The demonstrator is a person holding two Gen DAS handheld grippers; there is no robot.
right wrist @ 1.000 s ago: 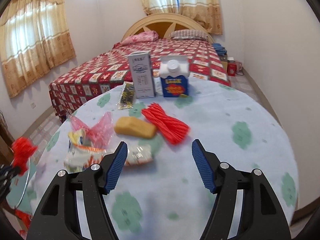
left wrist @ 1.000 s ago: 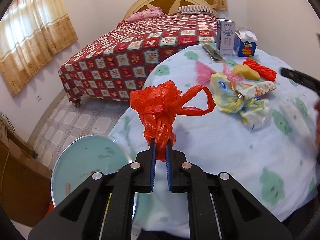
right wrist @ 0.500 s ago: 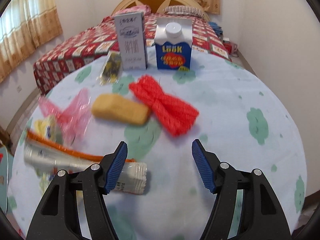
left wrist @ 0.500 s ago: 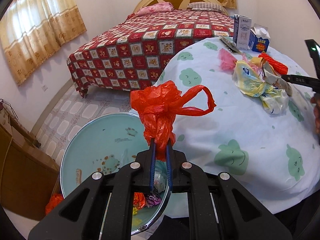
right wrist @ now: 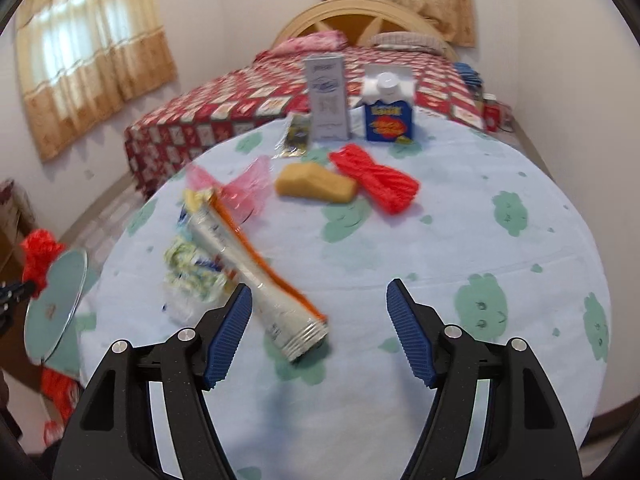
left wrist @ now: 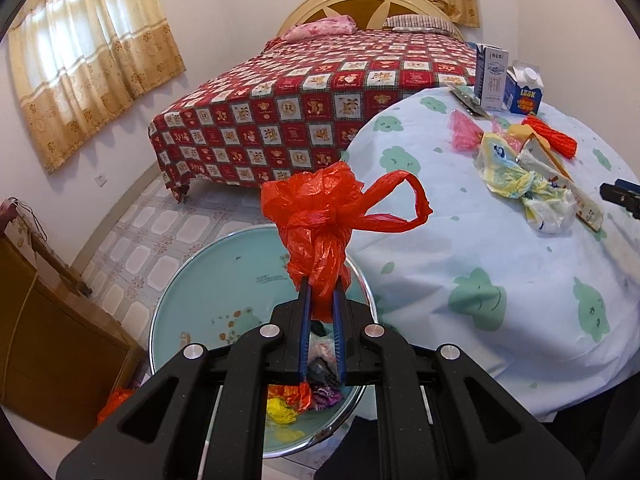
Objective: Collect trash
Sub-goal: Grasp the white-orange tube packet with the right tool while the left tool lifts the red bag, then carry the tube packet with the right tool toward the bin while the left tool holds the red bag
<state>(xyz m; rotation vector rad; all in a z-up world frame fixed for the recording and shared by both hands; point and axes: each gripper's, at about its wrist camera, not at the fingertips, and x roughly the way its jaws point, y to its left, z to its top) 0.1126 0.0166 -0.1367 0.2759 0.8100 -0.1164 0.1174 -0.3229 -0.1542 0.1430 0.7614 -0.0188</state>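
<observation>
A: Left tongs [left wrist: 321, 312] — what are they doing?

B: Pinching a knotted red plastic bag [left wrist: 328, 220] by its lower twist, blue pads pressed against it from both sides. The bag is standing up out of the grip, one loop handle sticking out to the right.

A: And below it?

B: A round teal basin [left wrist: 224, 280] is sitting on the tiled floor beside the desk [left wrist: 480, 260]. Crumpled scraps, red, yellow and dark, are lying in its near part, directly under the tongs.

A: Right tongs [right wrist: 318, 334]?

B: Spread wide, gripping nothing, hovering over the near side of the desk. A flattened white tube with an orange edge [right wrist: 256, 272] is lying between them, its open end nearer the left pad. Contact I cannot tell; the view is blurring.

A: Rest of the trash?

B: A crumpled yellow-and-white wrapper [right wrist: 192, 272] is lying just left of the tube, and a pink plastic bag [right wrist: 240, 188] beyond it. Farther back a yellow sponge [right wrist: 316, 182] is touching a red mesh bundle [right wrist: 376, 182]. Two cartons are standing upright at the far edge, a grey one [right wrist: 328, 100] and a blue one [right wrist: 388, 108], with a small dark packet [right wrist: 296, 136] lying left of the grey one.
</observation>
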